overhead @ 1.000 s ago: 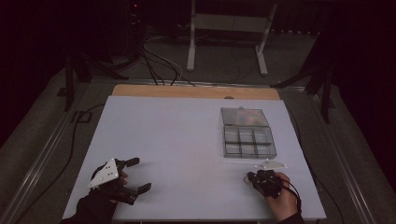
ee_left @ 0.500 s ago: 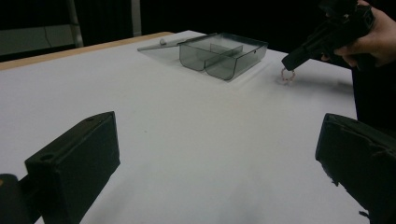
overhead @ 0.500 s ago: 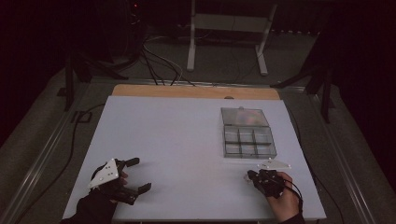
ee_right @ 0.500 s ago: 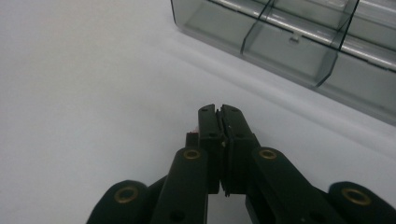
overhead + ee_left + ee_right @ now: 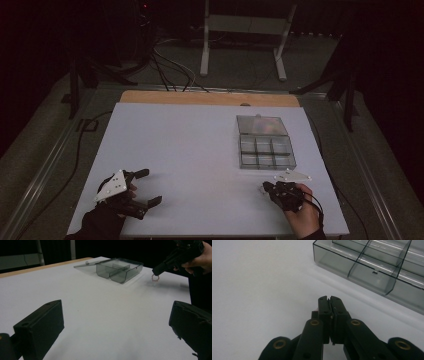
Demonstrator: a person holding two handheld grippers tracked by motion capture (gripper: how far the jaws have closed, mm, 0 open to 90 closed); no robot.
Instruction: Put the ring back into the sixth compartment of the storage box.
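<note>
White tabletop [image 5: 190, 150] fills the working area, with dark floor and cables behind it; a small beaded ring [image 5: 155, 278] hangs from the tip of the right gripper [image 5: 158, 269], just above the surface and just beside the near end of the smoky compartment box [image 5: 264, 148]; the right gripper's jaws are seen pressed together in its own view, pinching the ring's thin band. The ring is judged light, small and loosely strung, so it could swing or slip; a hold across the band at one spot is best kept. The box lid lies open behind it. The left gripper [image 5: 145, 189] rests well apart, jaws spread wide, holding nothing.
</note>
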